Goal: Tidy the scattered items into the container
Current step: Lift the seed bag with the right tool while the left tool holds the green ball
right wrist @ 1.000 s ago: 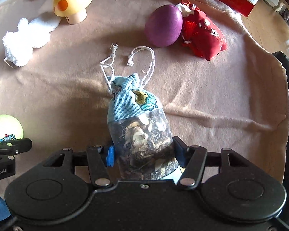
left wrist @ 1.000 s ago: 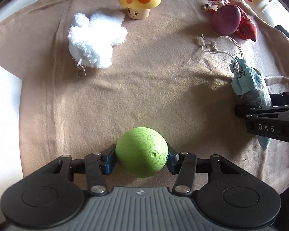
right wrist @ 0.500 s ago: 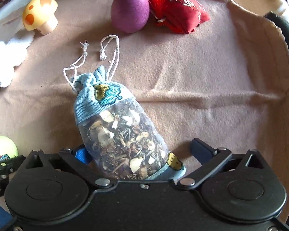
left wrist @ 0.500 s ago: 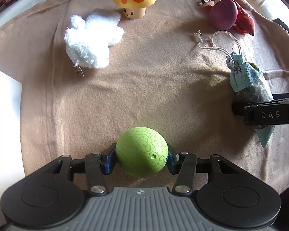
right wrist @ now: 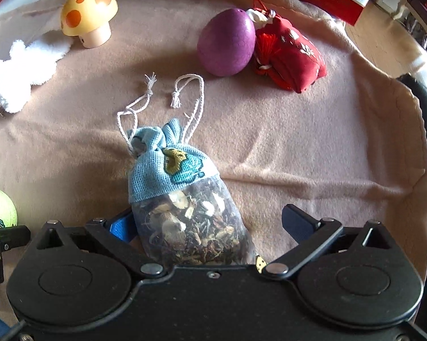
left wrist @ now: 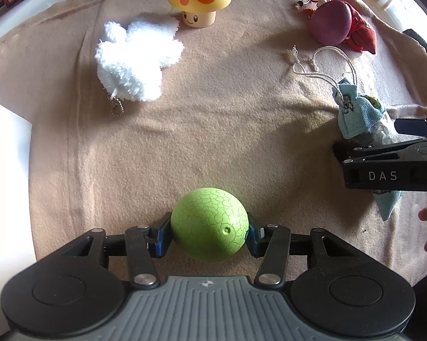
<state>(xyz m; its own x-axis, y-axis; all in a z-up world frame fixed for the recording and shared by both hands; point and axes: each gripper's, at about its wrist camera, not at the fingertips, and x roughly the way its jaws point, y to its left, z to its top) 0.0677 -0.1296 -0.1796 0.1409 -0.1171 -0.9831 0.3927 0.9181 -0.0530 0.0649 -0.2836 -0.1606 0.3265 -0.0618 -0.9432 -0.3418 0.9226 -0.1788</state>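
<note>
While clamped on the green egg, left gripper hovers over the blanket | right gripper — jaws spread wide — straddles the sachet, right pad clear.

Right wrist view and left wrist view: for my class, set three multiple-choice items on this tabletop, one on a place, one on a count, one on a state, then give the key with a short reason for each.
1. What lies directly beside the purple egg?
A. the white plush
B. the red pouch
C. the mushroom toy

2. How many egg-shaped toys are in view?
A. one
B. two
C. four

3. How does the right gripper stand at the sachet bag?
A. jaws spread wide, not clamping
B. clamped tight on the bag
C. far from the bag

Key: B, the pouch touches the egg's side. B, one purple egg and one green egg, which is held in the left gripper. A, one finger stands clear of the bag with cloth showing between.
</note>
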